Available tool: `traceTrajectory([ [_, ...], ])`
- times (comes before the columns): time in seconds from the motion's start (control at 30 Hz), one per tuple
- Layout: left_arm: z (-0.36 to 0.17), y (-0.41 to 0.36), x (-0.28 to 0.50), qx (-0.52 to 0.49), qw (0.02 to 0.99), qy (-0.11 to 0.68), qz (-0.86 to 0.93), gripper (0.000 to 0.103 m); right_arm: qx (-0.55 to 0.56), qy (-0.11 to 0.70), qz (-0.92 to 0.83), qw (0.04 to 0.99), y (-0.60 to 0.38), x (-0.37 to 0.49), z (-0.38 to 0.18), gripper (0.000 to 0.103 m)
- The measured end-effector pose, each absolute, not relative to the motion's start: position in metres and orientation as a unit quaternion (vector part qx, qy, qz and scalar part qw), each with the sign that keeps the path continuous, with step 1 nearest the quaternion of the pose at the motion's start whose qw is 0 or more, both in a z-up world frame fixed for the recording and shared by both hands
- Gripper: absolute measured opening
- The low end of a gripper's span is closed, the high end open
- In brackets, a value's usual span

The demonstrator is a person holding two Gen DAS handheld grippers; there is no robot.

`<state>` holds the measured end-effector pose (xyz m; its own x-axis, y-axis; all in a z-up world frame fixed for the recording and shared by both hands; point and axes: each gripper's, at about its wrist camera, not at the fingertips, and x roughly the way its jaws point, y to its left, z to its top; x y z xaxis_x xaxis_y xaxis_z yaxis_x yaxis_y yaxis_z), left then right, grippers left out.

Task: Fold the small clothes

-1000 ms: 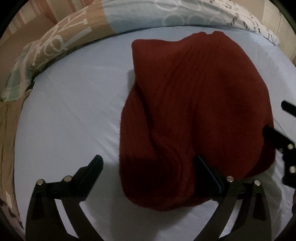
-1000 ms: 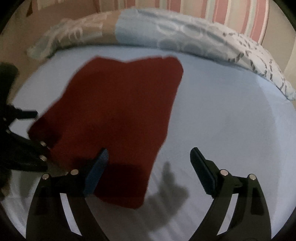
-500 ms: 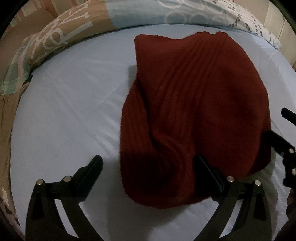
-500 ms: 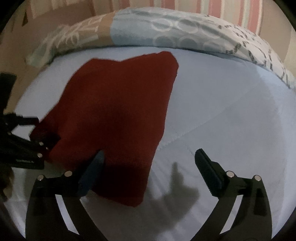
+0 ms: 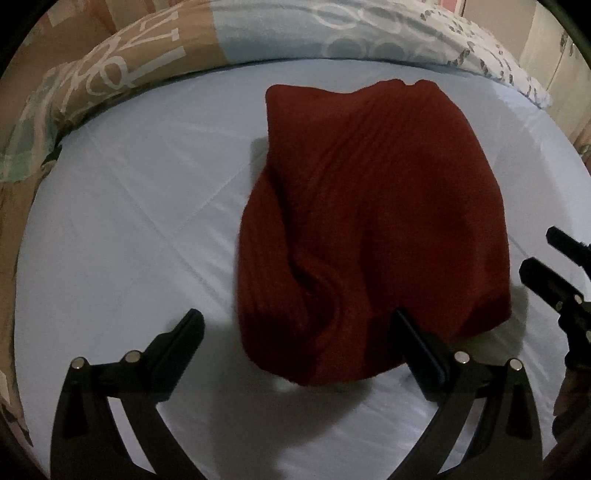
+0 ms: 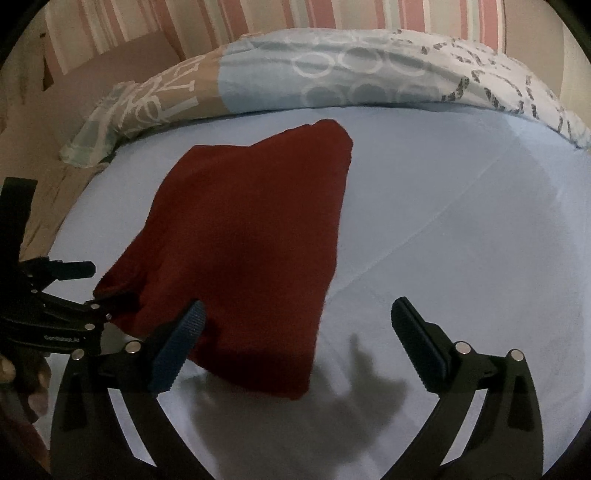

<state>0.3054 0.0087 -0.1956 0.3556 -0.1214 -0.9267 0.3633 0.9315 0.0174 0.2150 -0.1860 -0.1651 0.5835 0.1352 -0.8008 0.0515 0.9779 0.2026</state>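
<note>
A dark red ribbed knit garment (image 5: 373,221) lies folded on the pale blue bed sheet (image 5: 129,229). My left gripper (image 5: 295,328) is open and hangs low over the garment's near edge; its right finger (image 5: 413,339) overlaps the cloth and its left finger is over bare sheet. In the right wrist view the garment (image 6: 251,251) sits left of centre. My right gripper (image 6: 295,325) stands wide open with only the garment's near right corner and sheet between its fingers. The left gripper (image 6: 98,282) shows at the garment's left corner.
A patterned duvet (image 6: 332,85) in tan, pale blue and white lies bunched along the far side of the bed. A striped pink wall (image 6: 258,18) rises behind it. A hand (image 6: 33,384) holds the left gripper's handle. Bare sheet (image 6: 461,221) stretches right of the garment.
My right gripper's fingers have spread wider and drawn back from the garment's edge, and its view has tilted up toward the wall. The left gripper and the garment have stayed nearly in place.
</note>
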Motion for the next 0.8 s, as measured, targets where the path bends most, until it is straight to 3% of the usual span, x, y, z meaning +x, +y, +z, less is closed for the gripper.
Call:
traceTrajectory([
  [0.8,-0.239,-0.013,0.335,0.108,0.793,0.567,-0.196,0.101,0.131,0.465,0.033,0.875,-0.187,0.252,-0.188,0.100],
])
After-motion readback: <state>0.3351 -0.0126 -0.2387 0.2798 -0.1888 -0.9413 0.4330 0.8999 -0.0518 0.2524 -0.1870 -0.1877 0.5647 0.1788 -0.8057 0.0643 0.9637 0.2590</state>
